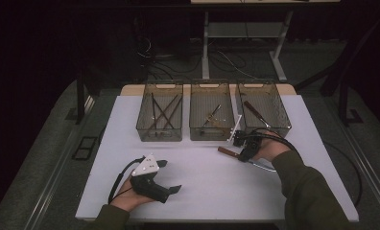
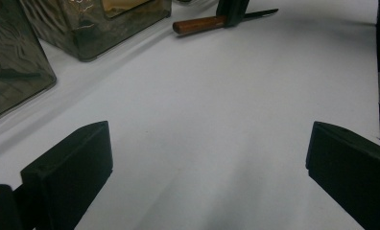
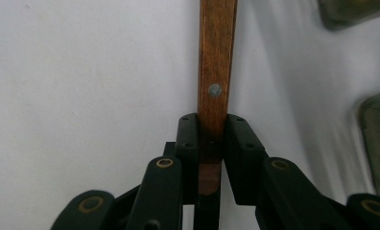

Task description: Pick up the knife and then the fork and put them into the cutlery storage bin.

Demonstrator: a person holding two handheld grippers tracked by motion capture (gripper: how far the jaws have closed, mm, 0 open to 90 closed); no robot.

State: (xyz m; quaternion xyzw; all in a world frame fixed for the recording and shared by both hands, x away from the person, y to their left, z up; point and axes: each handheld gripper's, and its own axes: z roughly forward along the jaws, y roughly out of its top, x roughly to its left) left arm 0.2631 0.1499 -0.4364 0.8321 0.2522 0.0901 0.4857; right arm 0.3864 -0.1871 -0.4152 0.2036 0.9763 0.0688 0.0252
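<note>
While the left gripper (image 2: 207,167) gapes wide, the right gripper (image 3: 212,139) clamps a brown, riveted wooden-handled knife (image 3: 217,72).

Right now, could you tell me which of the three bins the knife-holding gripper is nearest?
The right bin: the right gripper, gripping the wooden-handled knife, sits just in front of it.

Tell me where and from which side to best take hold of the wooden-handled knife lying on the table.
Grip the knife on its straight wooden handle, coming from above with one jaw on each flat side. The handle is parallel-sided and broad enough for the pads, while the metal blade is thin and probably slippery. The right gripper is clamped on the handle just that way, near the blade end; the table around it is open.
</note>
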